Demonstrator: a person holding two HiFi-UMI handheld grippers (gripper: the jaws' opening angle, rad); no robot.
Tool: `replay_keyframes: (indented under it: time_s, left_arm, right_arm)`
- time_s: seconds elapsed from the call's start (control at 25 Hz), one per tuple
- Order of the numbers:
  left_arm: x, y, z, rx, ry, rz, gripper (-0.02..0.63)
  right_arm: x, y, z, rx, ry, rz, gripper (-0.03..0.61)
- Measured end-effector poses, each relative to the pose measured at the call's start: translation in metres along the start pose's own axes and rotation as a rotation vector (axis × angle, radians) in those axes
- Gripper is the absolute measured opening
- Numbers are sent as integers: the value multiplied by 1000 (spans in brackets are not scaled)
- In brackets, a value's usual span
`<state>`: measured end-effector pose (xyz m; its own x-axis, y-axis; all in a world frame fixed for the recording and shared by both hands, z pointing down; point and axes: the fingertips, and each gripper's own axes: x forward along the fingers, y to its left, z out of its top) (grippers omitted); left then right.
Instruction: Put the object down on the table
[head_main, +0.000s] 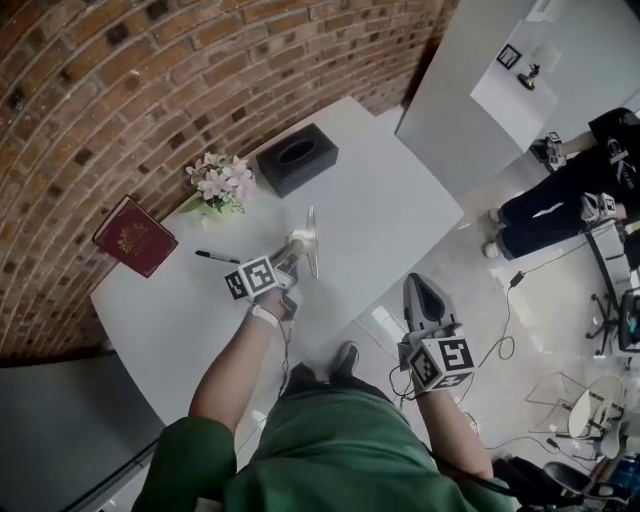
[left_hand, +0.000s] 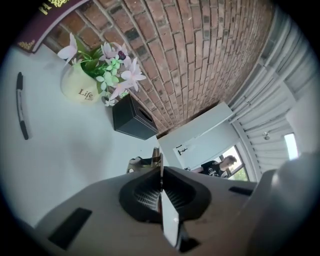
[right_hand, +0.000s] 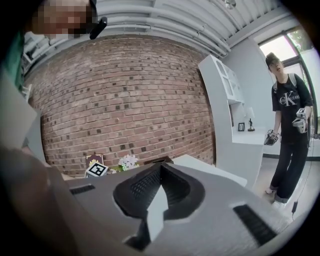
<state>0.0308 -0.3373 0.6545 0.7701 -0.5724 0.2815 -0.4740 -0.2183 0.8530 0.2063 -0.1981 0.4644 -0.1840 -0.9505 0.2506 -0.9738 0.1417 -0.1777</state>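
My left gripper (head_main: 293, 252) hangs over the middle of the white table (head_main: 385, 205), shut on a thin flat frame-like object (head_main: 311, 240) that I see edge-on. In the left gripper view the object's thin edge (left_hand: 161, 162) stands upright between the closed jaws (left_hand: 161, 175), with a brass-coloured part (left_hand: 144, 161) showing beyond them. I cannot tell whether the object touches the table. My right gripper (head_main: 424, 297) is off the table's near edge, over the floor. Its jaws (right_hand: 160, 169) are shut with nothing between them.
On the table's far side stand a pot of pink flowers (head_main: 222, 185) and a black tissue box (head_main: 296, 157). A maroon book (head_main: 135, 236) and a black pen (head_main: 217, 257) lie to the left. A white cabinet (head_main: 480, 90) and a standing person (head_main: 560, 205) are to the right.
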Motion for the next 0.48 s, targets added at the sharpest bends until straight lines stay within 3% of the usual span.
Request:
replay_keyframes:
  time_s: [0.48]
  left_arm:
    - [41, 47, -13, -34, 105, 28, 9]
  right_arm:
    - [-13, -5, -23, -19, 56, -95, 2]
